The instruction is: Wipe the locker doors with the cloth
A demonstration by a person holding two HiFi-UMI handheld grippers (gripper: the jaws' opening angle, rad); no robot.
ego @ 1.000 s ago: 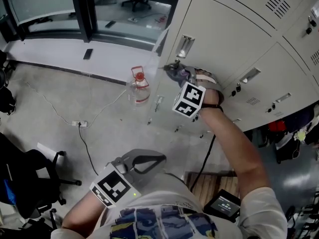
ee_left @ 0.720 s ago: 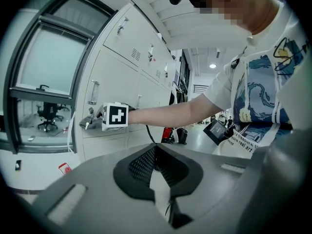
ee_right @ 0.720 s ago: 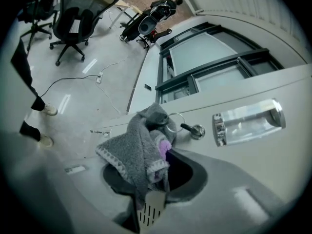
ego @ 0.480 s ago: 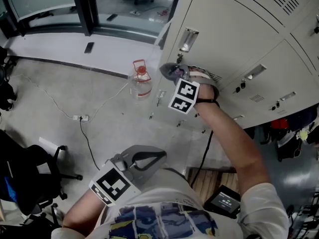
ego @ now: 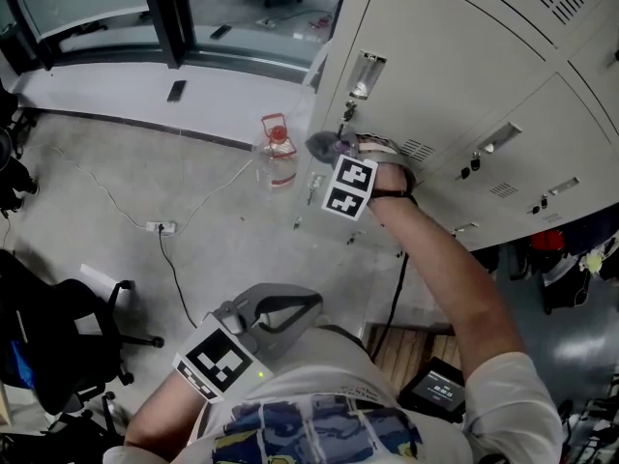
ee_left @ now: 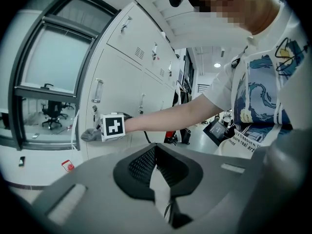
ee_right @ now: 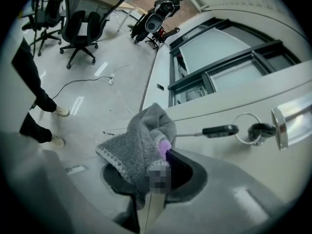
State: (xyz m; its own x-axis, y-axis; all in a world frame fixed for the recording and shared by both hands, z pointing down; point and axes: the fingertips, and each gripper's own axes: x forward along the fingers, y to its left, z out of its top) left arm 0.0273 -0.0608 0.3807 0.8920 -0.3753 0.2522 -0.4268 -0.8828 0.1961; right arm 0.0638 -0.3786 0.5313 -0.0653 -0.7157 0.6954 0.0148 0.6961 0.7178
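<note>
The grey cloth (ee_right: pixel 139 145) is held bunched in the right gripper (ee_right: pixel 155 175), whose jaws are pinched on its fold, with the free end spilling out over the tips. Seen from the head view, the cloth (ego: pixel 320 144) is pressed against the beige locker door (ego: pixel 455 56), just below the recessed handle (ego: pixel 364 73) and close to the cabinet's left corner edge. Compared with a second ago, the right gripper (ego: pixel 337 149) has been drawn a touch farther from the handle and nearer that corner, so the gap to the water bottle (ego: pixel 277 159) on the floor looks smaller. In the right gripper view a key (ee_right: pixel 220 129) on its ring (ee_right: pixel 246 128) is seen sticking out of the door, just beside the cloth's upper edge and apart from it. The left gripper (ego: pixel 280 312) has not been shifted: it is kept low by the person's torso, well away from the lockers. In its own view the left gripper (ee_left: pixel 161 179) is shown with its jaws brought together and nothing held between them.
</note>
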